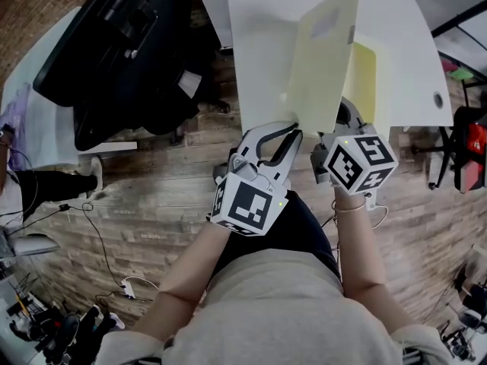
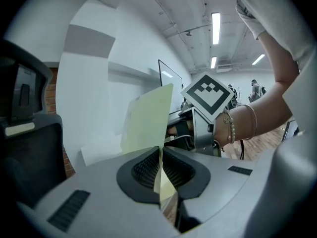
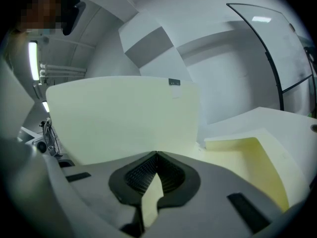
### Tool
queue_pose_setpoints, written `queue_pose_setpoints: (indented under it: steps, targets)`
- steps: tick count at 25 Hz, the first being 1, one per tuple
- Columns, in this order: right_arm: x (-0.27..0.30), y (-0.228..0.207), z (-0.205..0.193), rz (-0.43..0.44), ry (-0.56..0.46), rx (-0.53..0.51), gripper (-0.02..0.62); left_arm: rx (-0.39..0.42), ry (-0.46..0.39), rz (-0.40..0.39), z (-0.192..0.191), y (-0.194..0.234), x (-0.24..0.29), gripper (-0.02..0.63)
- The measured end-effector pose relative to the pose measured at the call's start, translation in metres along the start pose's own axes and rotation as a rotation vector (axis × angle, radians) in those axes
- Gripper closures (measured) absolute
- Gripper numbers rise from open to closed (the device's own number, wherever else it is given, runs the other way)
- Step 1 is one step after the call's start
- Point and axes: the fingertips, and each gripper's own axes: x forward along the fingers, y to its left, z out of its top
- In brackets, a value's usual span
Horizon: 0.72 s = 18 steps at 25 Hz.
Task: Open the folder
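So the folder (image 1: 323, 59) sits at the near edge of the white table (image 1: 259, 21), half open. Its front cover (image 1: 319, 67) stands pretty much upright, and the back leaf (image 1: 364, 71) lies flat on the table to its right. The left gripper (image 2: 159, 165) has its jaws pinched tight on the cover's bottom edge, with the sheet running edge-on between the pads. The right gripper (image 3: 156, 170) is clamped on a pale yellow edge too, just beside the left one, though I can't say for sure which leaf it has.

My take on doing this bit well: swing the cover over in an arc around the spine instead of pulling it toward yourself, or the whole folder may slide off the table edge. If the right one does have the back leaf, use it as the anchor. Thin card held by one edge will probably flop and bow — so go slow past vertical and lay it down flat before letting go.
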Motion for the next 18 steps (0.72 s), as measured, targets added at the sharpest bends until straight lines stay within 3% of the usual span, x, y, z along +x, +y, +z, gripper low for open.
queue_pose_setpoints:
  steps: [4, 18]
  targets:
    - [0.010, 0.012, -0.003, -0.001, 0.009, -0.011, 0.574, -0.079, -0.002, -0.010, -0.009, 0.011, -0.009, 0.572]
    - [0.044, 0.046, -0.021, 0.010, 0.065, -0.034, 0.574, -0.183, 0.022, 0.024, -0.039, 0.045, -0.032, 0.574]
